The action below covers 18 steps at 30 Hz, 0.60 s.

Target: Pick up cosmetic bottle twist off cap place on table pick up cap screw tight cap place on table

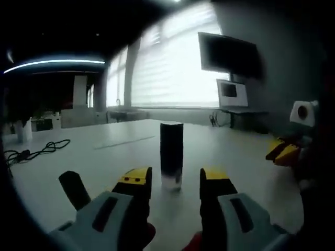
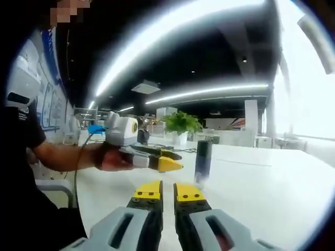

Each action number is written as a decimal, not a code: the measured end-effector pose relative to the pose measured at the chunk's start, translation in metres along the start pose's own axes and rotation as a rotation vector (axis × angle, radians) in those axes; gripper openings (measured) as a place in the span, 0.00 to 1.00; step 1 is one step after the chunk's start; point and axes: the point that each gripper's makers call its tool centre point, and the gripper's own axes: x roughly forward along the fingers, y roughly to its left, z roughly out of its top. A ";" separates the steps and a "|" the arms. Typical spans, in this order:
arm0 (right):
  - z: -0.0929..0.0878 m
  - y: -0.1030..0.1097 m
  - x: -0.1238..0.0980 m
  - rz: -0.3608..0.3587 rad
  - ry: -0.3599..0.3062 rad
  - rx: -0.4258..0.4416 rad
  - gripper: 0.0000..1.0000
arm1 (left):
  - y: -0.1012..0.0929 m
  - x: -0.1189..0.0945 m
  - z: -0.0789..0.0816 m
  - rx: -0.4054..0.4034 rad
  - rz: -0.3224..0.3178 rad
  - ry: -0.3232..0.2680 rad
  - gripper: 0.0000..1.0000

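Left gripper view: the left claw (image 1: 175, 183) stands open with nothing in it, its yellow-tipped jaws rising on either side of the bottle (image 1: 171, 155). The bottle is dark and tall, with a pale base, upright on the white tabletop (image 1: 104, 157), just beyond the jaw tips and in line with the gap between them. Right of the bottle, well apart, the right claw's yellow tips (image 1: 282, 151) come in from the edge. Left of the bottle, far off, a black cable (image 1: 31, 152) lies on the tabletop. Behind the bottle, at the wall, hangs a dark screen (image 1: 229, 54).

Right gripper view: the right claw (image 2: 168, 192) is closed, its jaws nearly touching and holding nothing. Beyond them the bottle (image 2: 202, 161) stands upright on the tabletop (image 2: 261, 183), slightly right of the jaw line. Left of the bottle, near it, the left claw (image 2: 167, 159) points toward it, held by a hand (image 2: 112, 158). Behind the bottle, far back, stands a green plant (image 2: 180, 124).
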 end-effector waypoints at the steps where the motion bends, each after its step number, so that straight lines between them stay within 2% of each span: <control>1: 0.000 0.000 -0.001 -0.001 0.000 0.000 0.02 | -0.001 0.003 -0.001 -0.002 -0.001 0.003 0.27; 8: -0.001 -0.003 -0.002 -0.009 0.005 0.000 0.02 | -0.004 0.022 -0.006 -0.019 0.040 0.019 0.28; 14: -0.001 -0.001 -0.002 -0.004 -0.001 0.005 0.02 | 0.001 0.026 -0.009 -0.010 0.128 0.028 0.28; 18: -0.002 -0.001 0.000 -0.003 -0.002 0.008 0.02 | -0.004 0.031 -0.004 -0.036 0.151 0.002 0.28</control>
